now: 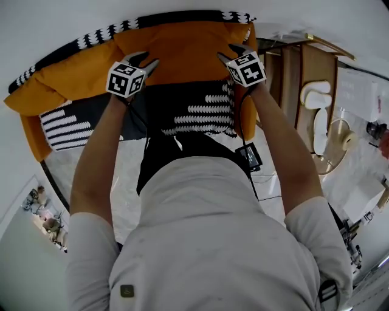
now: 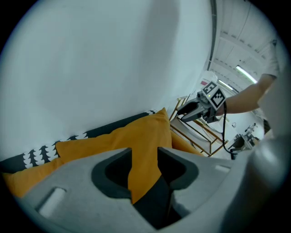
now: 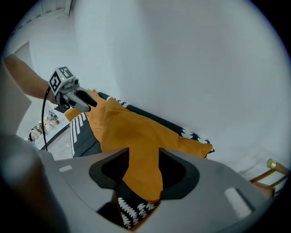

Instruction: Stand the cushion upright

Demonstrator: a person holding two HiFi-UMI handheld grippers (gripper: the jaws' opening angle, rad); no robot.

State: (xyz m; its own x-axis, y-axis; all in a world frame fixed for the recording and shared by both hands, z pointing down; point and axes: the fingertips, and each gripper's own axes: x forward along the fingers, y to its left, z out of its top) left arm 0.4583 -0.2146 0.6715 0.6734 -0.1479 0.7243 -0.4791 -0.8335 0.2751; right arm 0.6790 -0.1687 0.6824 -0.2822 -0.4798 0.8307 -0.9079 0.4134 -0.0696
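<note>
Release step appears in hand: left claw (image 1: 146,61) and right claw (image 1: 230,53) stand open at the upright cushion's (image 1: 182,51) top edge; next, withdraw both without toppling it.

I see my right gripper (image 3: 144,157) jaws apart, orange cushion (image 3: 132,132) between them, left gripper (image 3: 88,101) at its far end.

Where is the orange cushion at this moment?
In the head view the orange cushion rests against the white wall at top centre, with the left claw and the right claw over its orange face.
</note>
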